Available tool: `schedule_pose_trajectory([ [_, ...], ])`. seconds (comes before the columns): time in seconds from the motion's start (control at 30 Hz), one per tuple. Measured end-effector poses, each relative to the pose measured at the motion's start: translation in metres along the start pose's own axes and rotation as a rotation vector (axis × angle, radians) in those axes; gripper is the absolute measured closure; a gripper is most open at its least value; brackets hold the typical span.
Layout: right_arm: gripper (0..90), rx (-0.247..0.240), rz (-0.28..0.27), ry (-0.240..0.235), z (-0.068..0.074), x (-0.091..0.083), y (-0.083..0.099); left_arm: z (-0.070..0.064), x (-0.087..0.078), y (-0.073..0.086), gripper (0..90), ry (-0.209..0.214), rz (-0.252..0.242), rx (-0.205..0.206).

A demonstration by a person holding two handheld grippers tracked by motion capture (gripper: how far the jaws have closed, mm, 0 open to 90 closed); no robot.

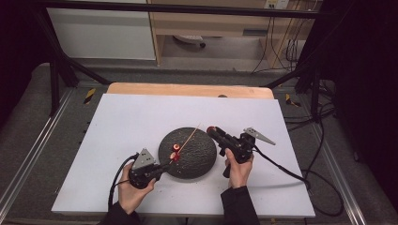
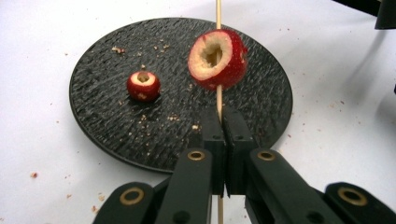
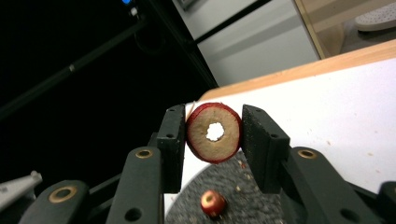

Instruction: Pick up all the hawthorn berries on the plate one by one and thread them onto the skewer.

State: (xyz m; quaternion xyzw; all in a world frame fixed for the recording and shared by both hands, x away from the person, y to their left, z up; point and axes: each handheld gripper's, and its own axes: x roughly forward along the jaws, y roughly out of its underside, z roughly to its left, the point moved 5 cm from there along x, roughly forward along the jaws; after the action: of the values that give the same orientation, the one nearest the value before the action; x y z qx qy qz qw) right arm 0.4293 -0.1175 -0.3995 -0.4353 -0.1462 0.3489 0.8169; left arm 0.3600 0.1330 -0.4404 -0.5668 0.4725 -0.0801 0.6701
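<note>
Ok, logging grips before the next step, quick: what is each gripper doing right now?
Left gripper: shut on the wooden skewer, which carries one red fruit piece.
Right gripper: shut on a cored red fruit slice.

Your right tool (image 3: 214, 140) grips a cored red fruit slice (image 3: 214, 132) between its two black jaws, cut face toward the camera, hole at centre. At 6 o'clock below it, a smaller red fruit piece (image 3: 213, 203) sits on the dark plate (image 3: 243, 196), on the white counter (image 3: 336, 116).
</note>
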Motion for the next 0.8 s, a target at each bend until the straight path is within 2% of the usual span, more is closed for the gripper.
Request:
schedule_pose_trajectory([
  [0.4,61.8,0.065,-0.114,0.002,-0.002,0.005,-0.013,-0.009,0.006,-0.002,88.5,0.017,-0.005,-0.001],
  [0.8,61.8,0.103,-0.179,0.003,-0.005,0.010,-0.018,-0.019,0.013,-0.008,88.5,0.034,-0.016,0.001],
])
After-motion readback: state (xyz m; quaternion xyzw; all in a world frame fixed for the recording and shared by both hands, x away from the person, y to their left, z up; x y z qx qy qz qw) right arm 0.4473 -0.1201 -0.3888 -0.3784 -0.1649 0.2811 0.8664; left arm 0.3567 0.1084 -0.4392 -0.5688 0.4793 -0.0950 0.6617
